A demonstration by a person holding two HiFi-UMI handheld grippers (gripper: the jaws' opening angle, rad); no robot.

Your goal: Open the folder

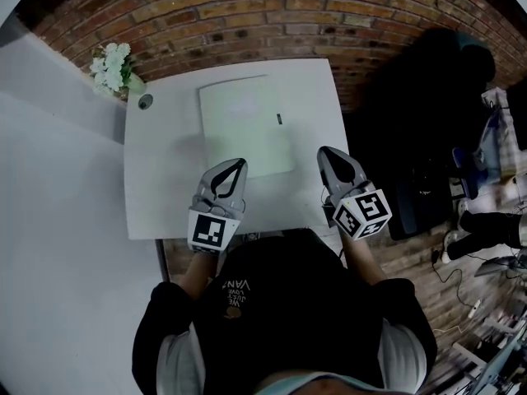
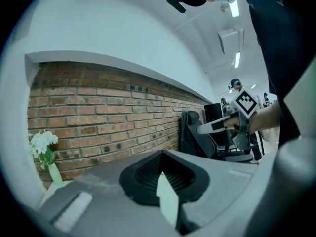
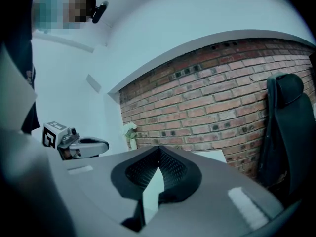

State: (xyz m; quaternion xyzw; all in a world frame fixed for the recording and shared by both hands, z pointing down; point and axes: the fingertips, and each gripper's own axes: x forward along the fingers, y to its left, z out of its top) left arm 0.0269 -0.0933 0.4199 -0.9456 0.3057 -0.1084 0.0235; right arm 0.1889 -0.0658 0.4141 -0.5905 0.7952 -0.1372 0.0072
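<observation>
A pale green folder (image 1: 245,127) lies closed and flat on the white table (image 1: 156,188), with a small dark mark (image 1: 278,119) near its right edge. My left gripper (image 1: 239,164) hovers at the folder's near left corner, its jaws shut with nothing in them. My right gripper (image 1: 326,151) is just off the folder's near right side, also shut and empty. In the left gripper view the jaws (image 2: 162,155) meet at the tips, and the right gripper (image 2: 219,126) shows beyond. In the right gripper view the jaws (image 3: 158,150) are together, with the left gripper (image 3: 90,146) to the side.
A vase of white flowers (image 1: 113,67) and a small round object (image 1: 145,101) stand at the table's far left corner. A brick wall (image 1: 272,15) runs behind the table. A black chair (image 1: 440,81) and cluttered gear stand to the right. The person's torso is against the near edge.
</observation>
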